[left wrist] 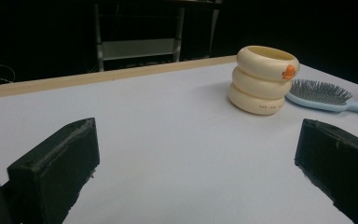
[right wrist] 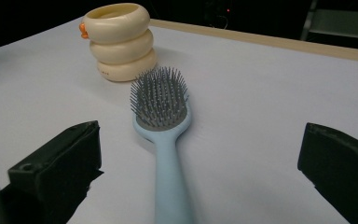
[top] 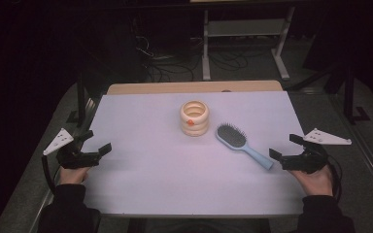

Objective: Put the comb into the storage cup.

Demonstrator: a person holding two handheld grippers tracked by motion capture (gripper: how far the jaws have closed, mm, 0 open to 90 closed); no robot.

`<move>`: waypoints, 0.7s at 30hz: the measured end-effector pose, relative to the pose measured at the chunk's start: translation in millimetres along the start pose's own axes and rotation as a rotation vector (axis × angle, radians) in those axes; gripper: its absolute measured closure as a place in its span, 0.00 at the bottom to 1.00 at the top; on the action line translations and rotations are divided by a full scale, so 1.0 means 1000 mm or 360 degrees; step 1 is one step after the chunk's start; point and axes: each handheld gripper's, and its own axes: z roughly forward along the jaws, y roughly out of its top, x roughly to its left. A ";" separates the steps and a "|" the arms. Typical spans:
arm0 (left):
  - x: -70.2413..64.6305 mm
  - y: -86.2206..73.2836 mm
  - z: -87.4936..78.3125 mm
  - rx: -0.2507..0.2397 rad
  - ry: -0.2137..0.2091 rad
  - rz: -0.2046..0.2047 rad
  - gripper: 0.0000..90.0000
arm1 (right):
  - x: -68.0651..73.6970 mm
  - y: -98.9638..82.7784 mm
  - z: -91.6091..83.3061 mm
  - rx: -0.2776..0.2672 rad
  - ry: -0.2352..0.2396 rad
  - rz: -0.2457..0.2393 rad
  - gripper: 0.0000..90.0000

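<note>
- One hairbrush (top: 243, 144) on the table (top: 145, 184), light blue, bristles up, lying just past centre toward 3 o'clock in the high view; head pointing to 10 o'clock, handle tip to 4 o'clock.
- One cream holder (top: 194, 118) made of three stacked rings, upright, open top, small orange mark on the side; sitting just beside the brush head at about its 10 o'clock, not touching as far as can be told.
- Two grippers total, one per hand.
- Left gripper (top: 95, 143) way out at 9 o'clock by the table's edge, jaws spread wide, nothing between them. Well apart from both things.
- Right gripper (top: 285, 146) at 3 o'clock, jaws also spread wide and empty, near the handle tip but not touching it.
- In the right gripper view, hairbrush (right wrist: 161, 121) running straight up the middle between the two black jaws, holder (right wrist: 119, 42) behind it at 11 o'clock.
- In the left gripper view, holder (left wrist: 265, 79) at 1 o'clock, hairbrush (left wrist: 324, 95) peeking out just right of it.
- One pale sheet covering the table, wooden edge showing at 12 o'clock.
</note>
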 end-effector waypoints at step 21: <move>-0.002 -0.001 0.001 0.0022 -0.0007 0.0008 0.00 | 0.005 0.001 0.002 0.0024 0.0047 -0.0019 0.00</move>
